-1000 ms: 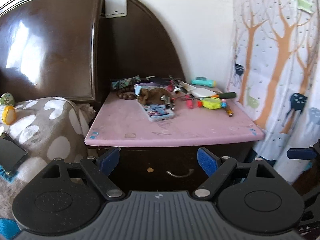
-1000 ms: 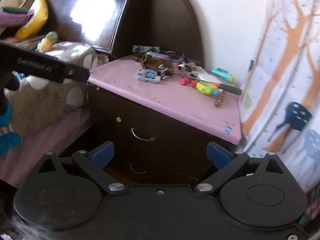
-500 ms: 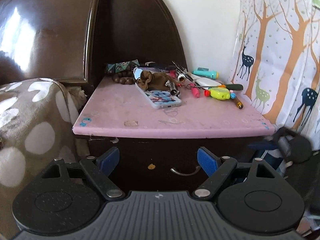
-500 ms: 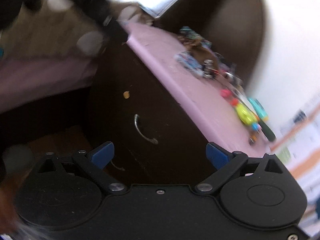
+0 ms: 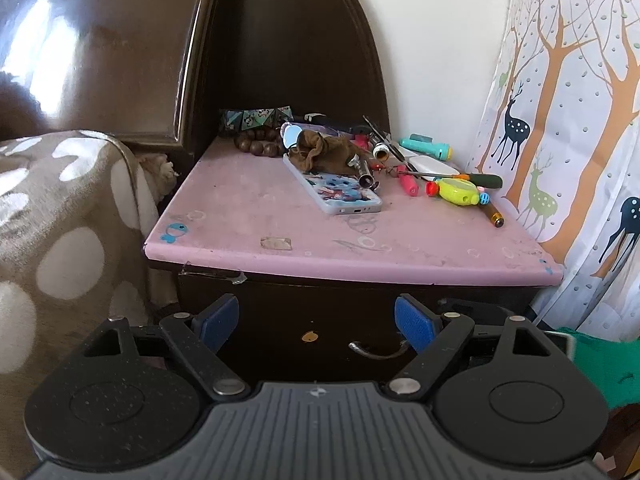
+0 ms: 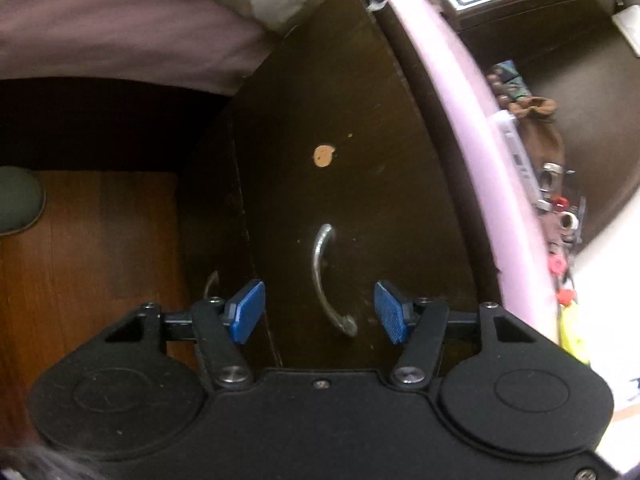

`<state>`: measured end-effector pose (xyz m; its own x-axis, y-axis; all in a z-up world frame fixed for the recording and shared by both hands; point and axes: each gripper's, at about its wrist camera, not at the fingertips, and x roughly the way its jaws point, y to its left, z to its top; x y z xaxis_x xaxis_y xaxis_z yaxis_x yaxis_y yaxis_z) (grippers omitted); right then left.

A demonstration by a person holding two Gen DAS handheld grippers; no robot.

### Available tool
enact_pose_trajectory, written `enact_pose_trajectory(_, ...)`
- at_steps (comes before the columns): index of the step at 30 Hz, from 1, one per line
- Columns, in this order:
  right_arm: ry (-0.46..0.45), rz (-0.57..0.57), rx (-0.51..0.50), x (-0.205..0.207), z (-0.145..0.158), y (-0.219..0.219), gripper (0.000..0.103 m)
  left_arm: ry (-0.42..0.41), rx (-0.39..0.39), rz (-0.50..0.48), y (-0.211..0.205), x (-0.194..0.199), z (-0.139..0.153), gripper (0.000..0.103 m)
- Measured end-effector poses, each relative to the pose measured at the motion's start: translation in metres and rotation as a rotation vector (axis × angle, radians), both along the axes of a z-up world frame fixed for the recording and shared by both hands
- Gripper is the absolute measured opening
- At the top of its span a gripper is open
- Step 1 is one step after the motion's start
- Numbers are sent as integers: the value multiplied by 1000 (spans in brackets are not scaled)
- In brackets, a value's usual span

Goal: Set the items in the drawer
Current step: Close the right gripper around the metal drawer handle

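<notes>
Rolled sideways & closed in on the drawer front since a sec ago: right tongs (image 6: 320,312) now spread wide, blue pads (image 6: 245,311) either side of the metal handle (image 6: 325,276), lower end of the handle between them, not pinching it. Drawer (image 6: 352,184) shut. Orange sticker (image 6: 324,156) on the front beyond the handle.

Left tongs (image 5: 316,318) nudged nearer the nightstand too, spread wide, nothing held, hanging low before the same drawer front (image 5: 320,320), handle (image 5: 376,351) btw the pads.

Items on the pink surface (image 5: 256,216), none in the drawer: phone (image 5: 334,192) w/ brown cloth (image 5: 326,152) on its far end, wooden beads (image 5: 258,143) behind, yellow toy (image 5: 458,192), screwdriver (image 5: 476,178), teal flashlight (image 5: 426,147). Spotted blanket (image 5: 60,216) at left, deer curtain (image 5: 576,128) at right.
</notes>
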<state>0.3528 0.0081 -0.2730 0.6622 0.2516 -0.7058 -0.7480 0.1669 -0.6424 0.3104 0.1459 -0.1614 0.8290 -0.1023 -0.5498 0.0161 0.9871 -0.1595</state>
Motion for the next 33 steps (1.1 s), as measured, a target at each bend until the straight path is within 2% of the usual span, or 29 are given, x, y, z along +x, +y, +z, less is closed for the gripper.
enact_pose_trajectory(7, 35, 77, -97, 10, -13, 16, 44, -6, -6, -16, 0, 0, 0, 86)
enact_pose_trajectory(9, 39, 85, -135, 13, -19, 22, 35, -7, -4, -22, 1, -1, 1, 86)
enact_pose_trajectory(11, 57, 71, -142, 14, -21, 26, 41, -9, -2, -28, 3, -3, 1, 86)
enact_pose_trajectory(12, 67, 53, -133, 14, -21, 27, 39, -9, -1, -31, 3, -4, 1, 86)
enact_pose_trajectory(14, 76, 31, -129, 18, -17, 27, 29, -11, 1, -37, 4, -5, 1, 86)
enact_pose_trajectory(20, 127, 12, -178, 5, -12, 34, 30, -23, -1, -52, 9, -11, 3, 86)
enact_pose_trajectory(25, 172, 80, -192, -26, -3, 26, 30, -64, -31, -70, 15, -16, 8, 86)
enact_pose_trajectory(33, 152, 40, -201, -33, -15, 30, 31, -119, -38, -113, 10, -24, 16, 86)
